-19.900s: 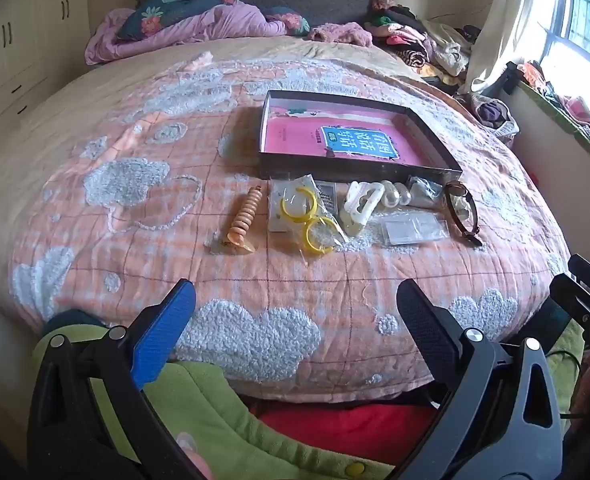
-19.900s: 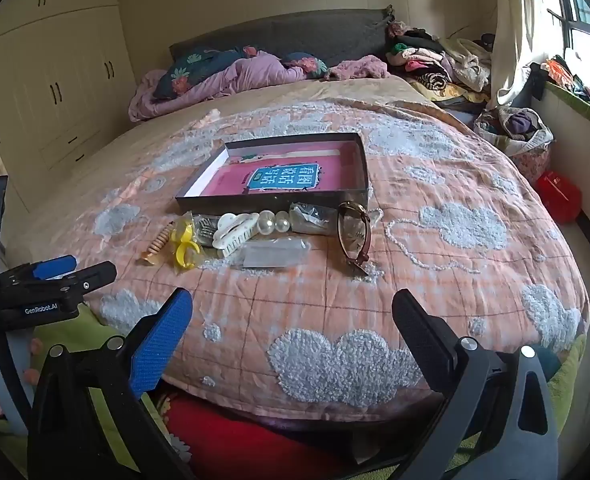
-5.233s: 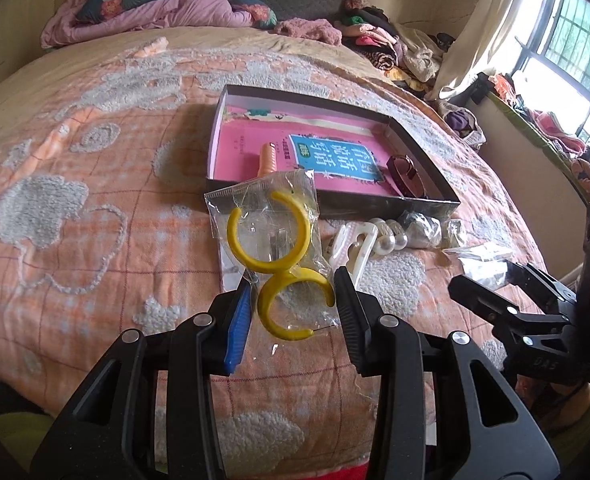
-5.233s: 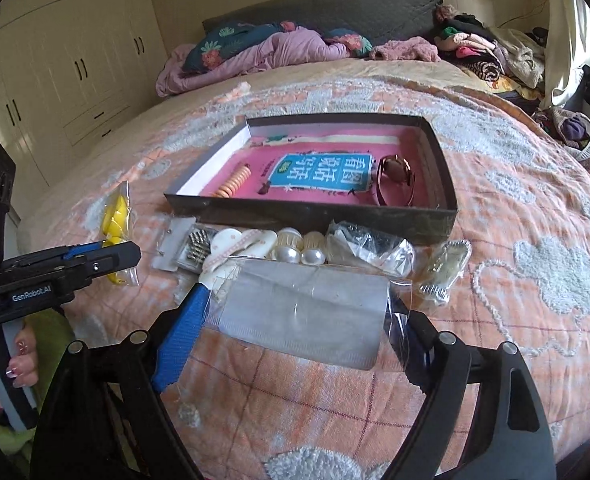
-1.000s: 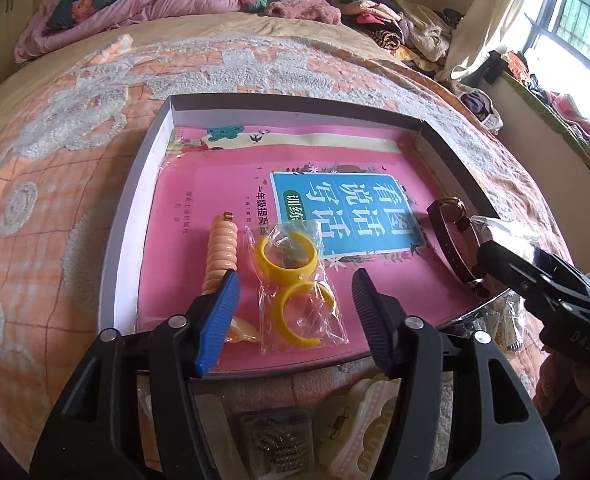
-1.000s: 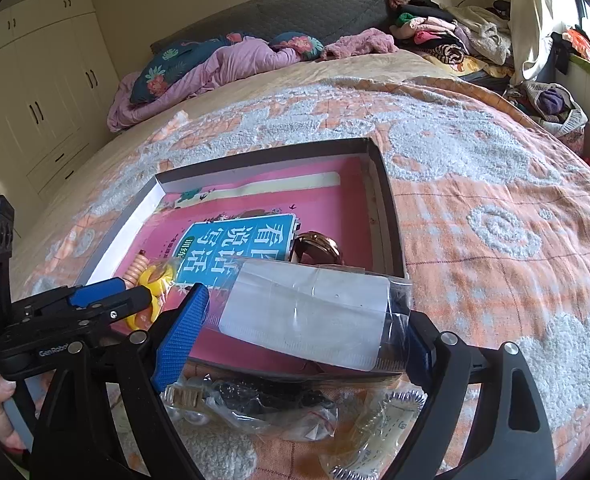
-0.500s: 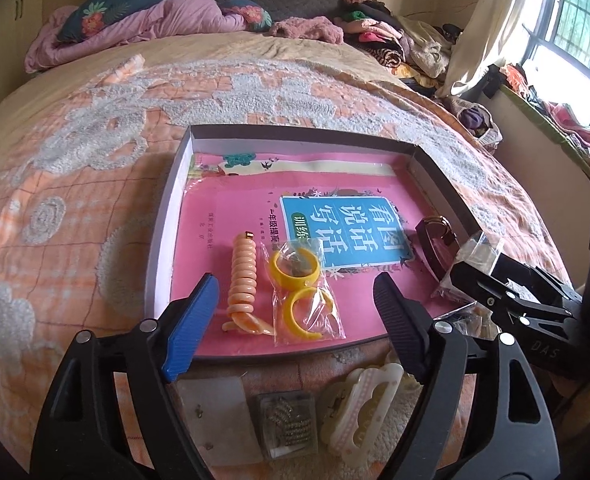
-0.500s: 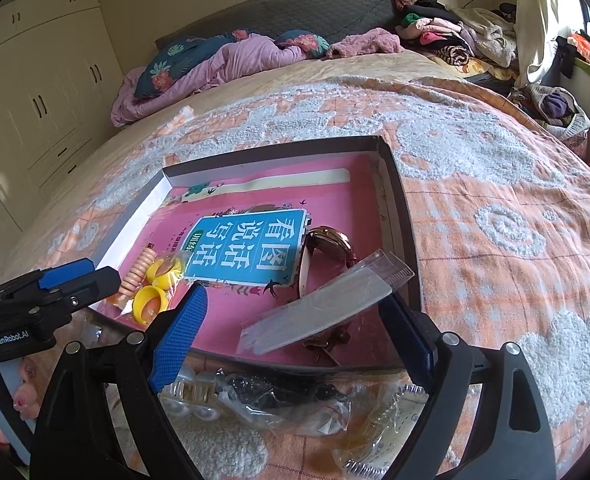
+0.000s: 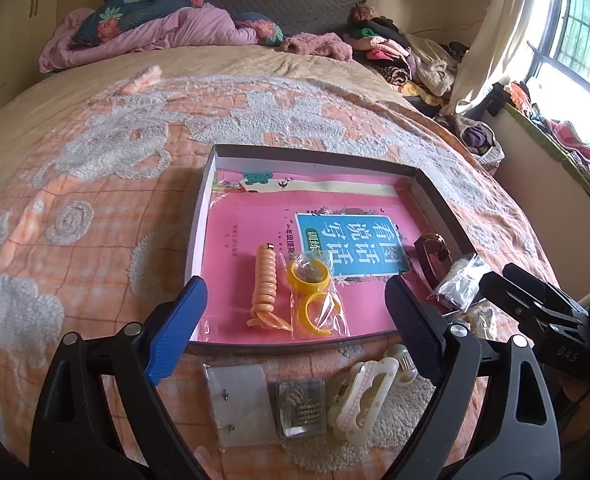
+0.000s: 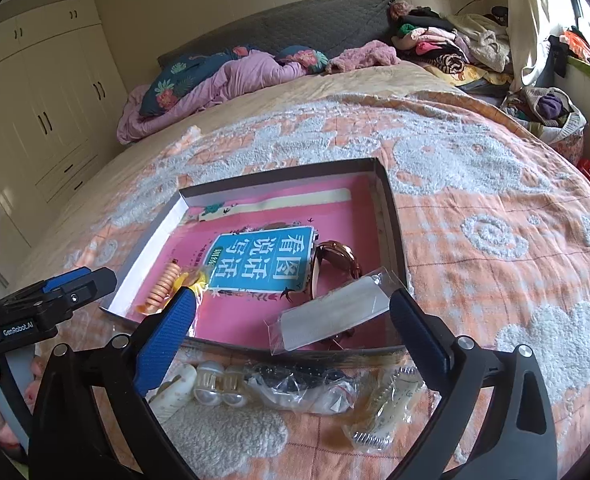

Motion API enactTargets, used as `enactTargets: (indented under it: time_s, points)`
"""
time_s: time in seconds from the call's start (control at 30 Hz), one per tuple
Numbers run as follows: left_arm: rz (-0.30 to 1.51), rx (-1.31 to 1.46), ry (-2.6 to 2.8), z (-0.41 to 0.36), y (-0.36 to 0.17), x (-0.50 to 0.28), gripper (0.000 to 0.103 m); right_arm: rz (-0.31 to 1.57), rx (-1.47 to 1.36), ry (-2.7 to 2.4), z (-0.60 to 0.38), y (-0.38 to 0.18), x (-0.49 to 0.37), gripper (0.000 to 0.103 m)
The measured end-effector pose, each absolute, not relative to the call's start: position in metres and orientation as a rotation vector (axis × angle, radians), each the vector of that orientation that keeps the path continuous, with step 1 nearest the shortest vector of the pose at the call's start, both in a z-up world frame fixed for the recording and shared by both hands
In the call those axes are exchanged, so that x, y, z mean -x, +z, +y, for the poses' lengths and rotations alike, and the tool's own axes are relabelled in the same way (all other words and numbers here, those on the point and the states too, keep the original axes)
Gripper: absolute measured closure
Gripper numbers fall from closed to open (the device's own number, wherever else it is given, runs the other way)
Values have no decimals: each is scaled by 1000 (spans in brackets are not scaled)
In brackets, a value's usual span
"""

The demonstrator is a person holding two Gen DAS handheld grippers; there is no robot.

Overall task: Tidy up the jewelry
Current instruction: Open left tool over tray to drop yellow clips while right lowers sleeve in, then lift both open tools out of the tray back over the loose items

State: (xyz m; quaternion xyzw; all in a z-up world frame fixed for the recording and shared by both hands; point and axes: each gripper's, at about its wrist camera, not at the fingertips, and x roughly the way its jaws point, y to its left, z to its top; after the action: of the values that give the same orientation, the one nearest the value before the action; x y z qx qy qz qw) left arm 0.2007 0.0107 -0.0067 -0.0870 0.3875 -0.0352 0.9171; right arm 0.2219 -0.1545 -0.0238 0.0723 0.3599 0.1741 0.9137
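A shallow grey box [image 9: 200,236] with a pink book inside lies on the quilt. In it are an orange spiral hair tie [image 9: 265,292], a clear bag of yellow rings [image 9: 315,300] and brown sunglasses [image 10: 335,260]. A clear packet with a white card [image 10: 331,316] rests tilted on the sunglasses. My left gripper [image 9: 295,332] hovers over the box's near edge, jaws opening, pads clear of the ring bag. My right gripper [image 10: 293,340] hangs above the box's near right corner, jaws opening, with the packet lying loose below them. Each gripper shows in the other's view: the right gripper [image 9: 535,312] and the left gripper [image 10: 47,304].
On the quilt in front of the box lie a flat clear earring packet [image 9: 239,404], a small bag of metal pieces [image 9: 301,410], a white hair claw [image 9: 363,392], a pearl clip [image 10: 219,392] and crumpled clear bags [image 10: 307,388]. Bedding and clothes pile up at the far end.
The right gripper let go of the clear packet, which dropped onto the sunglasses in the box. The left gripper's jaws spread wider, and it drew back and up from the ring bag.
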Motion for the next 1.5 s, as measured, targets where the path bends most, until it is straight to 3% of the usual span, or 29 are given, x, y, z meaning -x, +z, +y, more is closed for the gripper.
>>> enactTargets:
  time_s: [0.43, 1.5]
  points:
    - [744, 189, -66, 18, 16, -182, 10, 685, -160, 366, -159, 4, -199, 6]
    - [625, 191, -54, 31, 64, -123, 10, 540, -166, 382, -178, 71, -138, 6]
